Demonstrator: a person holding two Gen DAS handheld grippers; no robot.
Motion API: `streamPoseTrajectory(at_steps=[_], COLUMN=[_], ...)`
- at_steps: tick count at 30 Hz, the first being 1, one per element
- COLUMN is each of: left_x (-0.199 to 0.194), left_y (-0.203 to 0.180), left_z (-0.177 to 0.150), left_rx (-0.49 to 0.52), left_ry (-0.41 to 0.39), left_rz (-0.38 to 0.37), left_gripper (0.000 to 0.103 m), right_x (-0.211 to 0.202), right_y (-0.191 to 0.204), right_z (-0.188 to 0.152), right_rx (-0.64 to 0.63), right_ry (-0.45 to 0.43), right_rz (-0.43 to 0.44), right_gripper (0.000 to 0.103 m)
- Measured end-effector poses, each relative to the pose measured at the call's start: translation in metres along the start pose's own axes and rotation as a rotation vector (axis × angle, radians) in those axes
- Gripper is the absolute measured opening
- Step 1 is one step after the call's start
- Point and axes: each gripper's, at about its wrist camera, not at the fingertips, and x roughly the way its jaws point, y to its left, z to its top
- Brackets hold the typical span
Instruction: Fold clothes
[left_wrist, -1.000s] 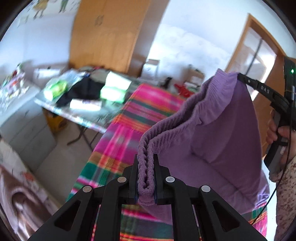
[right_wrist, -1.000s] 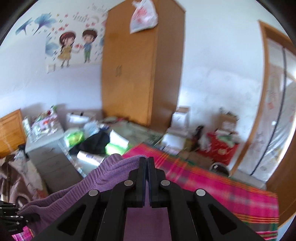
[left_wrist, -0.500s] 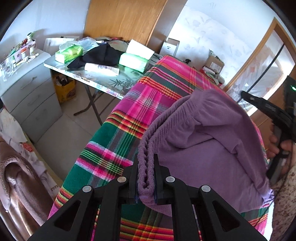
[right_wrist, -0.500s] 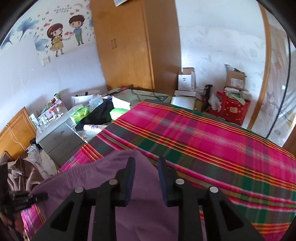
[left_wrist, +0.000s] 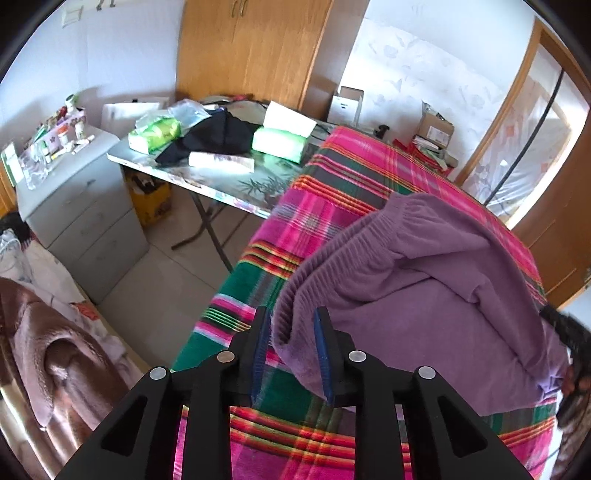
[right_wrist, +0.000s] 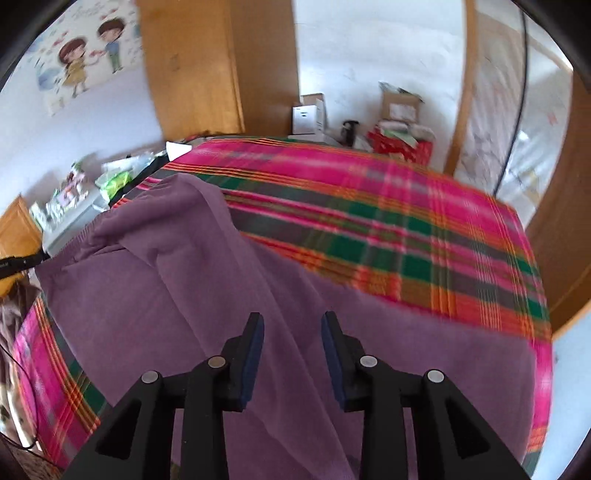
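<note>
Step in hand, as judged: the release after laying the garment down. The purple knit garment is lying rumpled on the bed, over the pink-and-green plaid cover, with its ribbed elastic band running along the near left edge.

Left gripper: its jaws have just been opening. They are now standing narrowly apart with the ribbed band hanging between the blue pads; a gap is showing on both sides, so the pads are no longer pressing on the cloth.

Right gripper: its jaws have likewise just been opening. They are standing moderately apart and hovering over the flat purple cloth, with nothing between the fingers. The view is motion-blurred.

Next move, as judged: the garment is not yet lying flat. Both grippers will need to clear the cloth, then retake an edge to smooth the ridges before any fold is made.
</note>
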Motion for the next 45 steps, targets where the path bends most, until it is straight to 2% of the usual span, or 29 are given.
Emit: streamPoseTrajectory(at_steps=[3, 10, 18, 19, 21, 22, 28, 33, 37, 41, 45], left_x=[0.002, 0.009, 0.039, 0.042, 0.049, 0.053, 0.075, 0.086, 0.087, 0.087, 0.087], left_y=[-0.01, -0.053, -0.133, -0.142, -0.156, -0.162, -0.189, -0.189, -0.186, -0.18, -0.174], left_z=[-0.001, -0.003, -0.004, -0.005, -0.007, -0.009, -0.016, -0.021, -0.024, -0.025, -0.027], left_rx=[0.002, 0.104, 0.309, 0.332, 0.366, 0.376, 0.413, 0.392, 0.395, 0.371, 0.354], left_ry=[0.015, 0.033, 0.111, 0.119, 0.134, 0.142, 0.189, 0.217, 0.222, 0.224, 0.229], left_rz=[-0.024, -0.072, -0.177, -0.193, -0.224, -0.232, -0.276, -0.279, -0.273, -0.266, -0.258], left_gripper=[0.025, 0.025, 0.025, 0.025, 0.025, 0.025, 0.025, 0.025, 0.025, 0.025, 0.025], right_x=[-0.009, -0.021, 0.008, 0.01, 0.012, 0.012, 0.005, 0.006, 0.019, 0.042, 0.062], right_y=[-0.004, -0.001, 0.011, 0.014, 0.022, 0.026, 0.019, 0.003, -0.001, -0.002, -0.012], right_z=[-0.017, -0.043, -0.049, -0.05, -0.051, -0.05, -0.027, 0.022, 0.063, 0.09, 0.088], right_rx=[0.002, -0.074, -0.115, -0.135, -0.184, -0.209, -0.192, -0.116, -0.085, -0.08, -0.033], right_ry=[-0.011, 0.013, 0.068, 0.068, 0.061, 0.055, -0.037, -0.13, -0.173, -0.148, -0.071], right_rz=[-0.006, -0.046, -0.024, -0.041, -0.063, -0.07, -0.183, -0.252, -0.288, -0.33, -0.29], right_gripper=[0.033, 0.036, 0.038, 0.036, 0.014, 0.011, 0.008, 0.008, 0.008, 0.008, 0.009])
